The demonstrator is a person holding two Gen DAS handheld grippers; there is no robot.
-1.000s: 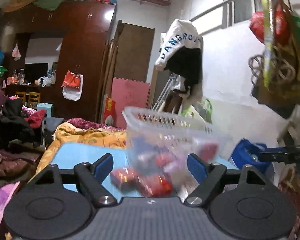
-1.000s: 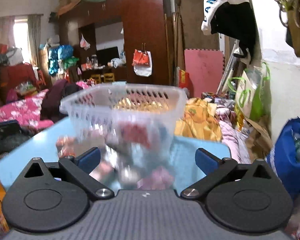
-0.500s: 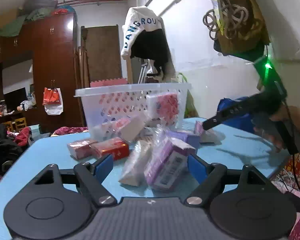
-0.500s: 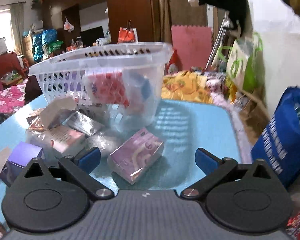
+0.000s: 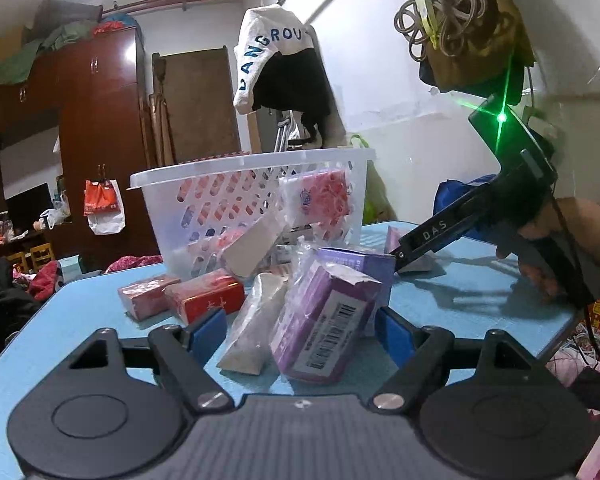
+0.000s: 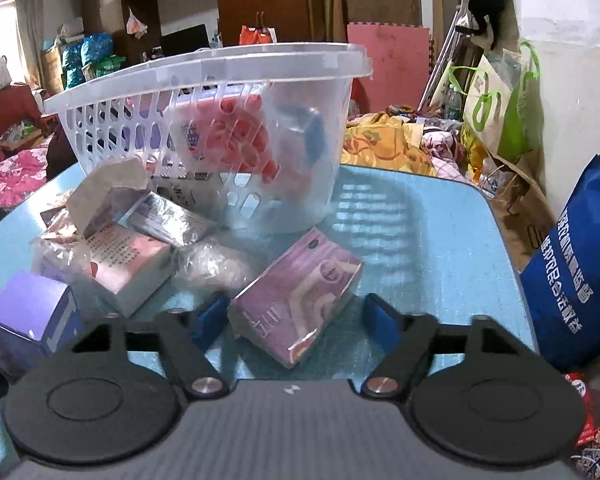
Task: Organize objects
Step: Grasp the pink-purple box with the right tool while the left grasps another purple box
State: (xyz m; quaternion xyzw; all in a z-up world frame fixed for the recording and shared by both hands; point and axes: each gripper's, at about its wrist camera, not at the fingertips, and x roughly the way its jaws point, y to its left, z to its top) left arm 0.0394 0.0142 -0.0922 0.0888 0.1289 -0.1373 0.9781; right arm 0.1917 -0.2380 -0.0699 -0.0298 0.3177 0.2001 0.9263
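Note:
A clear plastic basket (image 5: 204,178) (image 6: 140,96) stands on the blue table (image 5: 472,292) (image 6: 412,232) with a red-patterned pack (image 5: 320,196) (image 6: 228,132) inside. Several boxes and packs lie in front of it. My left gripper (image 5: 300,326) is open around a purple barcode box (image 5: 324,324) and a clear plastic pack (image 5: 252,320), not closed on them. My right gripper (image 6: 296,316) is open around a purple pack (image 6: 300,292). The right gripper also shows in the left wrist view (image 5: 400,254), its tip near a purple box (image 5: 360,260).
Red boxes (image 5: 204,294) lie left of the pile. A purple box (image 6: 32,312) and a white pack (image 6: 128,264) lie at the left. A blue bag (image 6: 580,272) stands past the table's right edge. Clutter, a wardrobe (image 5: 100,140) and bedding surround the table.
Both grippers have come down and closer to the pile. The basket, blurred and in motion a second ago, now rests on the table. The jaws now flank the purple packs.

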